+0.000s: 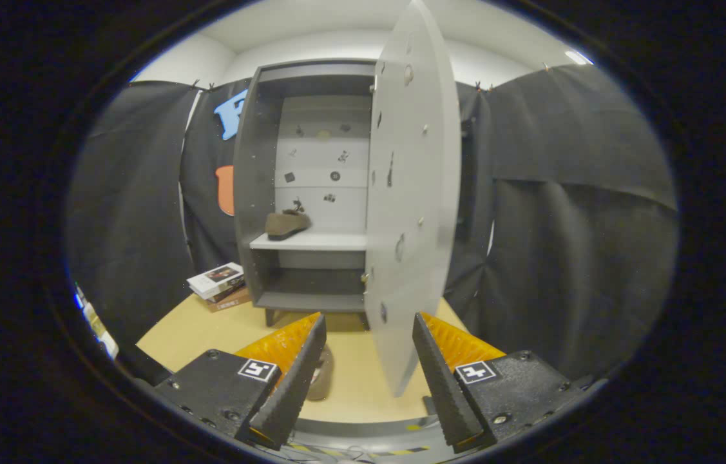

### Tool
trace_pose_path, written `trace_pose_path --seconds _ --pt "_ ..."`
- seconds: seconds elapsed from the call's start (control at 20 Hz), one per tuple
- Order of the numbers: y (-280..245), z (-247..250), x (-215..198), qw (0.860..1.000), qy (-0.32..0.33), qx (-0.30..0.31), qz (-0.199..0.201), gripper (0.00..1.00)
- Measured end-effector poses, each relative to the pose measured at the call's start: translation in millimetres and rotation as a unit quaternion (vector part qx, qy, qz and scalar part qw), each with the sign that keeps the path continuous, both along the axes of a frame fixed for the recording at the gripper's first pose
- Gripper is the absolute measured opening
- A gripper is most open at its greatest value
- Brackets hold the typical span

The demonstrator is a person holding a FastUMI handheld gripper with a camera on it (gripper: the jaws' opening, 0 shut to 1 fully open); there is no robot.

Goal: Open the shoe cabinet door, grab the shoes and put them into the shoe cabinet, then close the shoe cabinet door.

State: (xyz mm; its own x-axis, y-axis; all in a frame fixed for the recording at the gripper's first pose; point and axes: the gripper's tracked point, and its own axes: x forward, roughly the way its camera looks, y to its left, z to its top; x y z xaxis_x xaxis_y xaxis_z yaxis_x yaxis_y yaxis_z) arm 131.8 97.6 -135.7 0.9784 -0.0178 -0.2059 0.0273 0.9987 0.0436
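Gripper view, claw [369, 361] spread, empty, flat pale door [411, 193] ajar between ridged fingers, soft brown shoe [286, 224] on shelf [317, 241]

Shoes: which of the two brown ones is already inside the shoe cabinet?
The brown shoe on the white shelf; the other shoe lies on the floor beside the open hand-held gripper.

Gripper [368, 370] camera faces the open cabinet [311, 193], seemingly near.

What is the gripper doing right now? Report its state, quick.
Gripper: open, holding nothing; the cabinet door edge hangs between its fingers, unclamped.
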Motion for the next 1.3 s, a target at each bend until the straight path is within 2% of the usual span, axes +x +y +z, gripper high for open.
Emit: trace_pose_path --seconds 0.3,0.75,1.0,1.1,1.3 --pt "60.7 -113.2 63.3 0.997 0.072 0.015 0.024 0.86" --pt "111.5 -227.8 168.5 0.984 0.170 0.030 0.052 0.86" --pt "126.3 -269.4 210.6 0.973 0.217 0.061 0.053 0.86" --pt "127.1 -278.0 228.0 0.971 0.223 0.069 0.047 0.83" --pt "140.5 -294.2 242.4 0.960 0.259 0.091 0.055 0.82"
